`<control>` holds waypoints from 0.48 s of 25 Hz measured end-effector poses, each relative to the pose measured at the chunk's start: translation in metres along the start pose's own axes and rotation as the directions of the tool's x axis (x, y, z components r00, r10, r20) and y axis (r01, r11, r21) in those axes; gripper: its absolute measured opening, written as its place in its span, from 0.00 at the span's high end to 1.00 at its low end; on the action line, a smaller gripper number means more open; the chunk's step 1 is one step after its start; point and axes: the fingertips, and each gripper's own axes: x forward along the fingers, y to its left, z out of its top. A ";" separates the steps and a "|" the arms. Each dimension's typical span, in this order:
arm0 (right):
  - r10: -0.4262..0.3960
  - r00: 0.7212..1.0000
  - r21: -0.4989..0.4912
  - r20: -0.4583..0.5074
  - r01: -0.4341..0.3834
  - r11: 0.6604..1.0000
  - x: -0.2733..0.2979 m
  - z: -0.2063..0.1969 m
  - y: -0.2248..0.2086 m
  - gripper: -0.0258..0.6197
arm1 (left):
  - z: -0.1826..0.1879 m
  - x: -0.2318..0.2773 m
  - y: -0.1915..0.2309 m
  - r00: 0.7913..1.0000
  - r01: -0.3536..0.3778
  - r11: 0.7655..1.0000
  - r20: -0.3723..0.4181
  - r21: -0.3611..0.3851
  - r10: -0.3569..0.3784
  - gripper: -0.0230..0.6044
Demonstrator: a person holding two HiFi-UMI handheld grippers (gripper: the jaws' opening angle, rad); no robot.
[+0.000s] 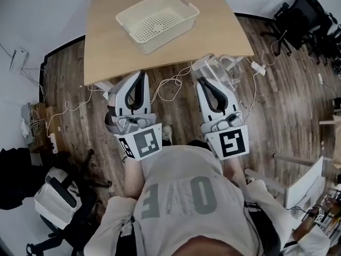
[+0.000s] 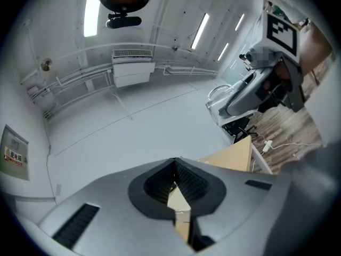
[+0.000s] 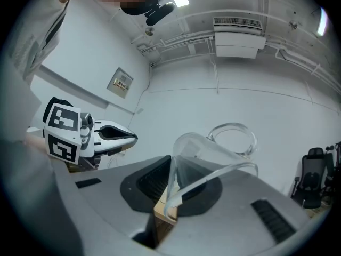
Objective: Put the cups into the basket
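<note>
The person stands facing a pale wooden worktop [image 1: 106, 52] with a tool in each hand, both held out level in front of the body over the dark plank floor [image 1: 287, 100]. The right tool [image 3: 171, 161] is clamped on a clear glass cup [image 3: 213, 151]: its jaws pinch the thin wall at the rim, so the cup lies on its side beyond the tips, its mouth turned back toward the tool and its round handle on the far side. From above, the cup hangs at the near edge of the worktop, close to the right-hand corner, and does not rest on anything. The left tool [image 2: 176, 164] has its jaws pressed together, the tips meeting in a line, and it points at the near edge of the worktop further left. The two tools are side by side and apart, each with its marker cube at the back by the person's chest. A cream basket [image 1: 128, 17] with a perforated bottom sits on the far half of the worktop, turned at an angle to its edges and well apart from the cup. White cables [image 1: 170, 87] trail over the floor under the tools, and a black office chair [image 1: 303, 15] stands off to the right.
</note>
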 end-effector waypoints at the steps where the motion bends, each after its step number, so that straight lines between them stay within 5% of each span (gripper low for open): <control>1: -0.003 1.000 -0.006 -0.002 0.003 1.000 0.007 0.000 0.002 0.93 | -0.006 0.003 0.006 1.000 0.000 1.000 0.000 0.014 0.000 0.95; 12: -0.045 0.998 0.001 -0.034 0.045 0.999 0.046 -0.013 -0.013 0.93 | -0.034 0.043 0.027 1.000 -0.011 0.999 0.016 -0.049 0.011 0.95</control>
